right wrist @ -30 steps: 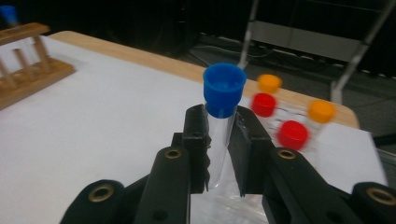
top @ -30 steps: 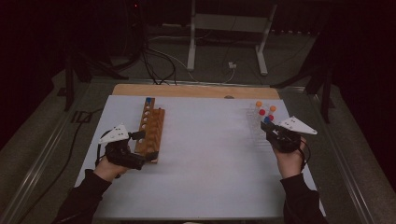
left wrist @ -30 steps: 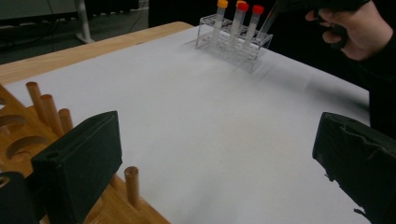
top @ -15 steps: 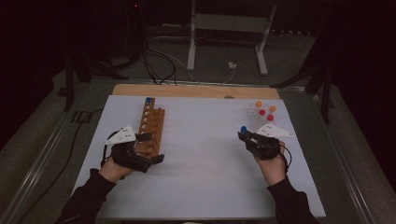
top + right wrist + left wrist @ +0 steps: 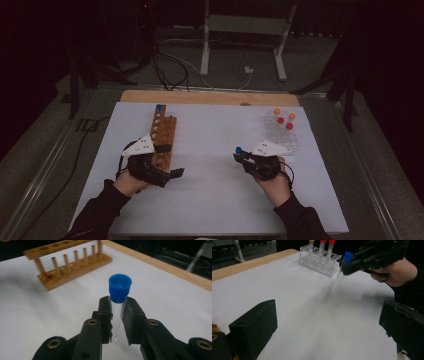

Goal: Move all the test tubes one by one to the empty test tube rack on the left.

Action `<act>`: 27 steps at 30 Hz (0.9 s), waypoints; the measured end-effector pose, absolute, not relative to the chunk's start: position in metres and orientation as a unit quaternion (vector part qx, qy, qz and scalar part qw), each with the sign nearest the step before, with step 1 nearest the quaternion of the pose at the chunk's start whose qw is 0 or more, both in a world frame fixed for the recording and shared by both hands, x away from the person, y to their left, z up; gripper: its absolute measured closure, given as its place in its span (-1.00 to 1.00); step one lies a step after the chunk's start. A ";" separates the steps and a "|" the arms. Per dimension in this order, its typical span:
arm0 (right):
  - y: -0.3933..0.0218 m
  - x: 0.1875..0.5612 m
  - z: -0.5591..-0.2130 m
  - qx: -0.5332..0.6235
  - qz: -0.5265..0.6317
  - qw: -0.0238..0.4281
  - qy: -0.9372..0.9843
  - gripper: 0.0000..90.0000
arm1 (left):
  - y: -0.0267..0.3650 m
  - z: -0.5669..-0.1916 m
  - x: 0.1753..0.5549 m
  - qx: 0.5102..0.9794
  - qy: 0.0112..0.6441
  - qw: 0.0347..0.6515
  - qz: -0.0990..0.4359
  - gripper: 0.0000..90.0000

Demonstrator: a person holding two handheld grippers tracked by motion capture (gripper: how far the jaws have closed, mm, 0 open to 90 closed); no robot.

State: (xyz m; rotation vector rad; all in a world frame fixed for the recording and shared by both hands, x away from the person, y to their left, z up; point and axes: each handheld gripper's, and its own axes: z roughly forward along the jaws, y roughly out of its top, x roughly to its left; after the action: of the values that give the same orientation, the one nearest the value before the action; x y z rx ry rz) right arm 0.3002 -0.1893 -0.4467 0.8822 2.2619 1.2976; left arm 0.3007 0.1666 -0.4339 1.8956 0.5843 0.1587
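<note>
While the right hand-held gripper is clenched on a clear plastic test tube w/ a blue cap, the tube stands upright between its jaws, cap just above the pads, lower end hanging free over the white-covered tabletop. Landmark: the long wooden test-tube rack w/ a row of round holes. In the high view the held tube is well to the right of that rack, roughly level w/ its near end, approx. midway btw. it and a clear plastic rack holding red- and orange-capped tubes. The left hand-held gripper sits right at the wooden rack's near end, jaws released and spread wide, nothing btw. them. One more blue-capped tube stands at the wooden rack's far end.
</note>
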 end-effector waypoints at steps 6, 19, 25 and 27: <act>-0.175 0.295 -0.449 0.294 0.460 0.179 0.818 0.72 | 0.159 -0.431 0.301 0.801 0.236 0.547 0.064 -0.94; -0.152 0.284 -0.450 0.255 0.464 0.150 0.835 0.72 | 0.136 -0.424 0.302 0.802 0.213 0.555 0.058 -0.88; -0.145 0.281 -0.450 0.242 0.465 0.142 0.840 0.72 | 0.121 -0.426 0.301 0.803 0.195 0.560 0.051 -0.74; -0.143 0.279 -0.450 0.239 0.466 0.139 0.841 0.72 | 0.115 -0.429 0.301 0.806 0.187 0.560 0.048 -0.63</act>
State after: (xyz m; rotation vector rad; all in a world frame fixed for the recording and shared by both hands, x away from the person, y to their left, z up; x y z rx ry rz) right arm 0.2794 -0.1433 -0.4505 0.6906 2.4298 1.3469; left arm 0.3008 0.1148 -0.4285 1.8989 0.4419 0.1124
